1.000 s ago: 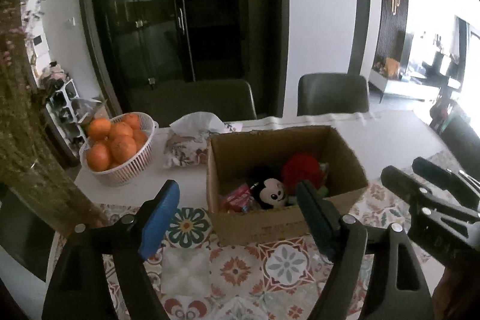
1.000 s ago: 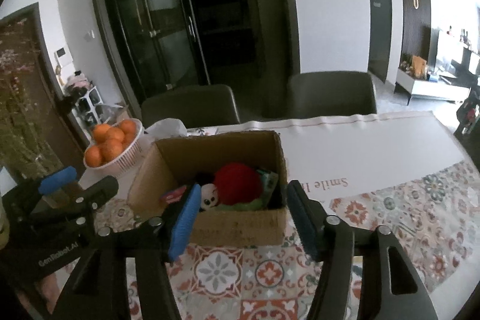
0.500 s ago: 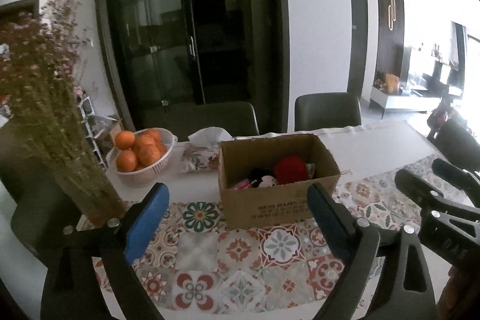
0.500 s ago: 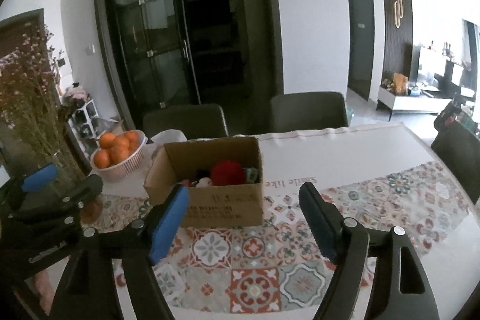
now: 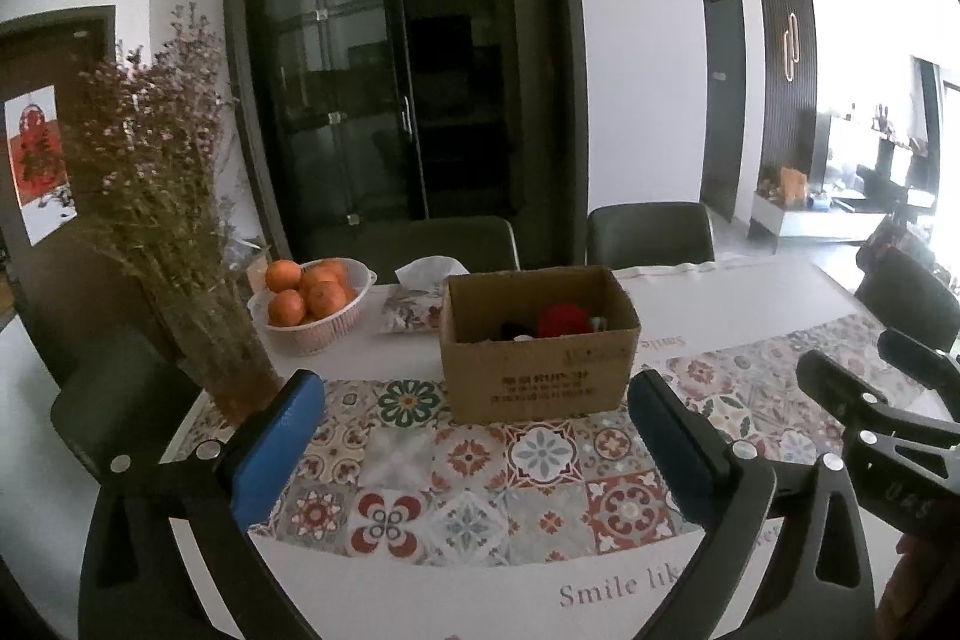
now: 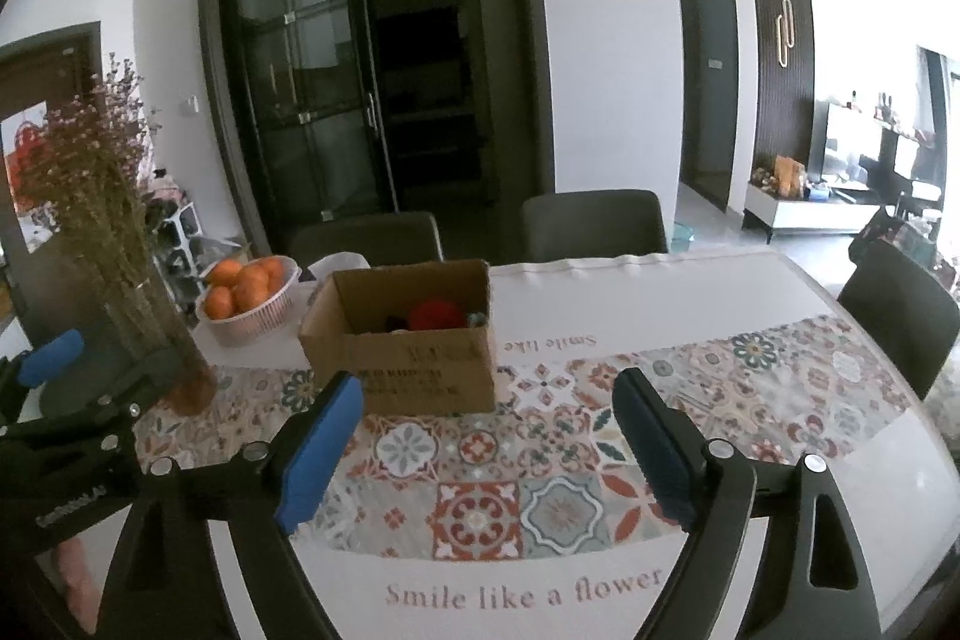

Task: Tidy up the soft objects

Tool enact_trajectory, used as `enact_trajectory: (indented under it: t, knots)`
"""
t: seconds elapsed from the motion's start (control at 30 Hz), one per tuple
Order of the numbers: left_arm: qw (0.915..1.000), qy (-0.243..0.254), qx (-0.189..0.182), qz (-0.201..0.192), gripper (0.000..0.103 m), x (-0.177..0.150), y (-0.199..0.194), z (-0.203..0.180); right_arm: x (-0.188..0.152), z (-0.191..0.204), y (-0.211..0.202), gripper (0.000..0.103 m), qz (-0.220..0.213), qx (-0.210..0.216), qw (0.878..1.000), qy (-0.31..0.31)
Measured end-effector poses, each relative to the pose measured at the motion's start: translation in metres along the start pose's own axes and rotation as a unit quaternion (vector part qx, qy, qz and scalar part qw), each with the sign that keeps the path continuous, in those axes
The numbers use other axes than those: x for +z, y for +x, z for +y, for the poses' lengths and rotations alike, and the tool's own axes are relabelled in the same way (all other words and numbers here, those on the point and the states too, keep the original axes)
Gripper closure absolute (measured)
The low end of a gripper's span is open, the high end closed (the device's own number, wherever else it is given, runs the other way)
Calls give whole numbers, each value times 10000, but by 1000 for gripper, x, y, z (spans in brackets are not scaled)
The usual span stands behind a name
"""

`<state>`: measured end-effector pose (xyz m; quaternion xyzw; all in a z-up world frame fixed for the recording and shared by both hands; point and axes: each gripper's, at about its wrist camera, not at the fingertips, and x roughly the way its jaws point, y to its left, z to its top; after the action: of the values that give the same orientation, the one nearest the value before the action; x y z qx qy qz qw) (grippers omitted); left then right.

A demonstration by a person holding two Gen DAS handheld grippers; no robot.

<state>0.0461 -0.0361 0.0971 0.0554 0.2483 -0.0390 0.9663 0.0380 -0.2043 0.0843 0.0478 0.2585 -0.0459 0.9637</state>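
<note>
An open cardboard box stands on the patterned table runner; it also shows in the right wrist view. Soft toys lie inside it, with a red plush showing above the rim, also seen in the right wrist view. My left gripper is open and empty, held back from the box near the table's front edge. My right gripper is open and empty, also back from the box. The right gripper shows at the right in the left wrist view.
A white basket of oranges and a tissue pack sit behind and left of the box. A glass vase of dried flowers stands at the left. Dark chairs line the far and right sides of the table.
Both grippers have pulled back and up from the box, which now looks smaller and farther. The toys stay in the box. Both grippers stay open.
</note>
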Motion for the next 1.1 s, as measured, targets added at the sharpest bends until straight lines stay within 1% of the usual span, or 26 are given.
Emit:
enact_trajectory:
  t: [0.2, 0.53, 1.1]
  knots:
    - [9999, 25, 116, -53, 0, -12, -28, -4, -12, -7, -29, 14, -47, 9, 10000, -16]
    - [9999, 27, 144, 3, 0, -28, -54, -9, -26, -12, -64, 13, -124, 82, 9998, -90]
    - [9999, 40, 106, 62, 0, -47, -76, -9, -44, -14, -87, 13, -91, 104, 9999, -100]
